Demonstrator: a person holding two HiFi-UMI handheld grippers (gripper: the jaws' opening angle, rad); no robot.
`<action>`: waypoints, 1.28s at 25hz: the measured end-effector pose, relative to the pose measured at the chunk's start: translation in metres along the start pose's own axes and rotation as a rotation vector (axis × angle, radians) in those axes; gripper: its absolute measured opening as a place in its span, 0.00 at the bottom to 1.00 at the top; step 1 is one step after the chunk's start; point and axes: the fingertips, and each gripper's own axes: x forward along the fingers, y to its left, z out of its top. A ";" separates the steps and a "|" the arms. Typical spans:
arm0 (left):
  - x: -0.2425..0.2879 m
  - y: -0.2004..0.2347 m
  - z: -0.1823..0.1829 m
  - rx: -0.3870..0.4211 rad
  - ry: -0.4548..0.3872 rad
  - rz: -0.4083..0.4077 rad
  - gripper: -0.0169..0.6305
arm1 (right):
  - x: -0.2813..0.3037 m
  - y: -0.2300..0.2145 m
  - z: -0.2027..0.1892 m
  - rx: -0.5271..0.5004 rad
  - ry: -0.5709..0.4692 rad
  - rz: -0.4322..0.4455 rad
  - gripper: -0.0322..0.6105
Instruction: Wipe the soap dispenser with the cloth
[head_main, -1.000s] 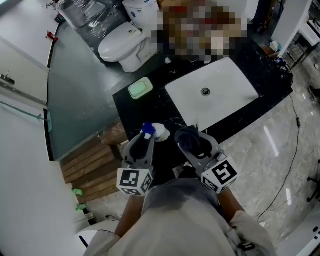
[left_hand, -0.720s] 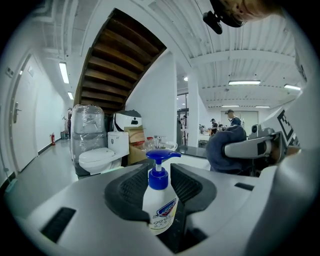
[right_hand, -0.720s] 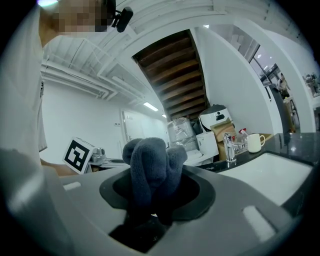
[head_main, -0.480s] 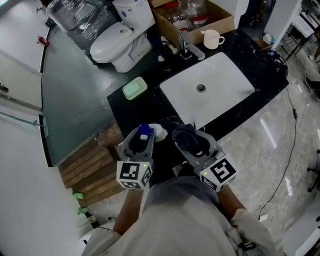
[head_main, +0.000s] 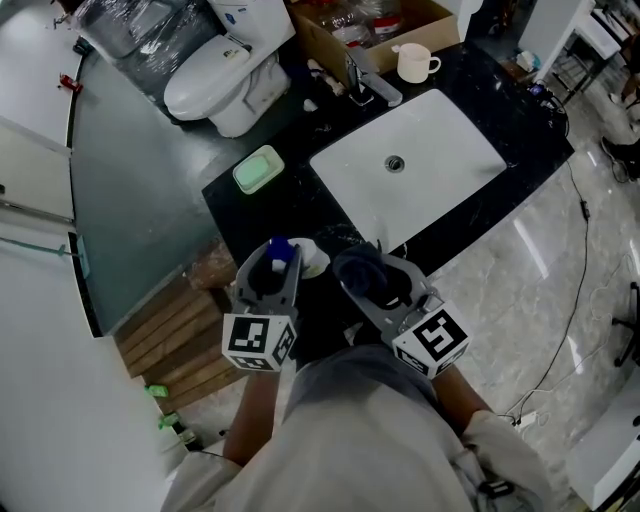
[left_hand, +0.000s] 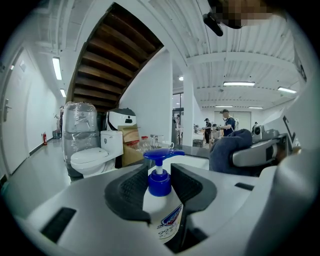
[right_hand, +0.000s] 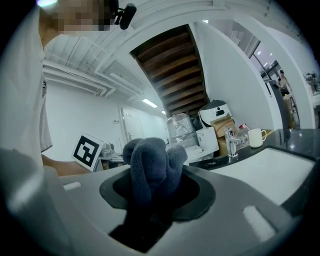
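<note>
A white soap dispenser (head_main: 311, 262) with a blue pump stands at the near left corner of the black countertop (head_main: 262, 212). My left gripper (head_main: 277, 266) reaches around it, jaws wide. In the left gripper view the soap dispenser (left_hand: 161, 202) stands upright between the dark pads (left_hand: 129, 190), which do not visibly press on it. My right gripper (head_main: 373, 277), just to the right, is shut on a bunched dark blue cloth (head_main: 364, 270). In the right gripper view the cloth (right_hand: 150, 162) sticks up out of the jaws. Cloth and bottle are a short way apart.
A white sink basin (head_main: 440, 165) is set in the counter, with a chrome faucet (head_main: 365, 82) and a white mug (head_main: 413, 62) behind it. A green soap dish (head_main: 257, 168) lies at the counter's left. A toilet (head_main: 215, 70) and wooden steps (head_main: 185, 345) stand to the left.
My left gripper has slid forward, so the blue pump now sits deeper between its jaws, which look wider. The right gripper and cloth have stayed put.
</note>
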 end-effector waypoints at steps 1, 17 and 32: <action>0.000 0.000 0.000 -0.001 -0.002 -0.002 0.22 | 0.002 0.000 0.000 -0.001 0.002 0.003 0.30; -0.027 -0.008 -0.001 -0.042 -0.036 -0.042 0.23 | 0.026 0.005 -0.006 -0.027 0.033 0.050 0.30; -0.044 -0.020 -0.008 0.002 -0.035 -0.078 0.23 | 0.043 0.017 -0.031 -0.018 0.110 0.083 0.30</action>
